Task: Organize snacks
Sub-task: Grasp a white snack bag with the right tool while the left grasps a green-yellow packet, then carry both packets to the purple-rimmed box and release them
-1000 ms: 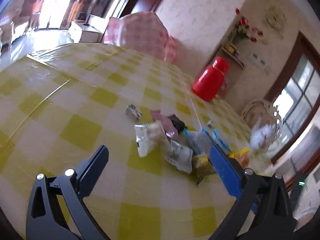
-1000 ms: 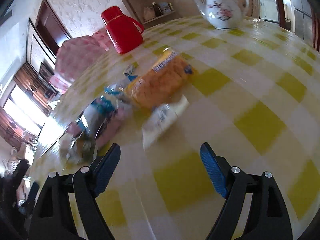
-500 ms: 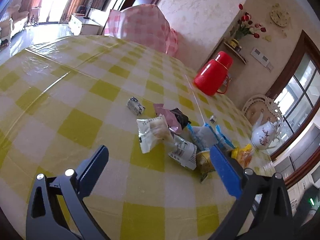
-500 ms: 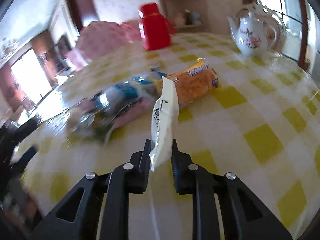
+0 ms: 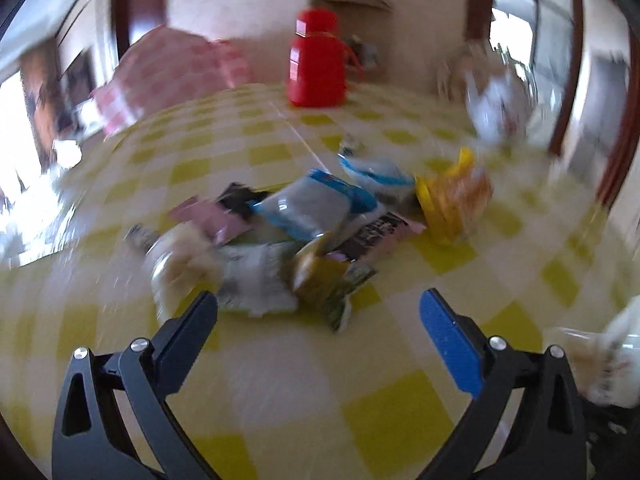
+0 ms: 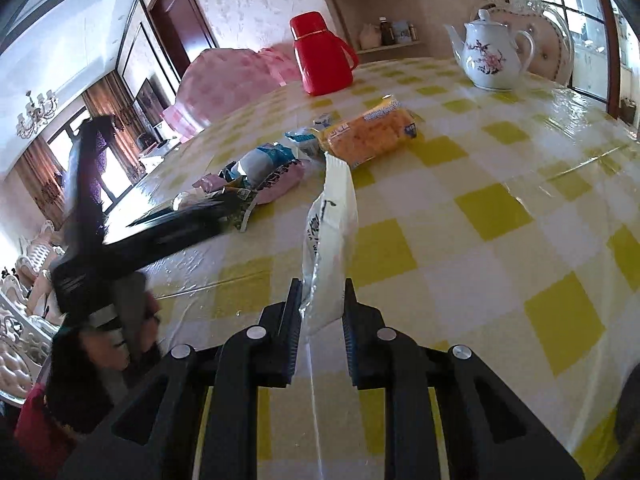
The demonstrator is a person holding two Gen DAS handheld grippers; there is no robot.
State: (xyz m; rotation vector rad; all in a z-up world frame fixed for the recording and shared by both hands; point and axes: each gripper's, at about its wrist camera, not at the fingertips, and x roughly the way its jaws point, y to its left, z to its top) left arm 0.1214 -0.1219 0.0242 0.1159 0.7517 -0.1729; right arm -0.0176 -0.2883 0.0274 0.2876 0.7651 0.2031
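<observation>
White snack packet (image 6: 330, 236) upright, clear of the table, orange biscuit pack (image 6: 366, 134) lying flat — jumbled packets (image 5: 296, 236) beside it

Snack pile (image 6: 276, 168) mid-table (image 6: 500, 264); flask (image 6: 320, 56) far behind it, teapot (image 6: 494, 56) far right. Packet (image 6: 330, 236) near, right of pile, off the table.

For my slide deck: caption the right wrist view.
Right claw shut on white snack packet above checked tablecloth.

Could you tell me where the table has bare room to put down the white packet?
Bare cloth lies right of the white packet, between the orange pack and the near edge, below the teapot. The snack pile and the left tool crowd the left.
</observation>
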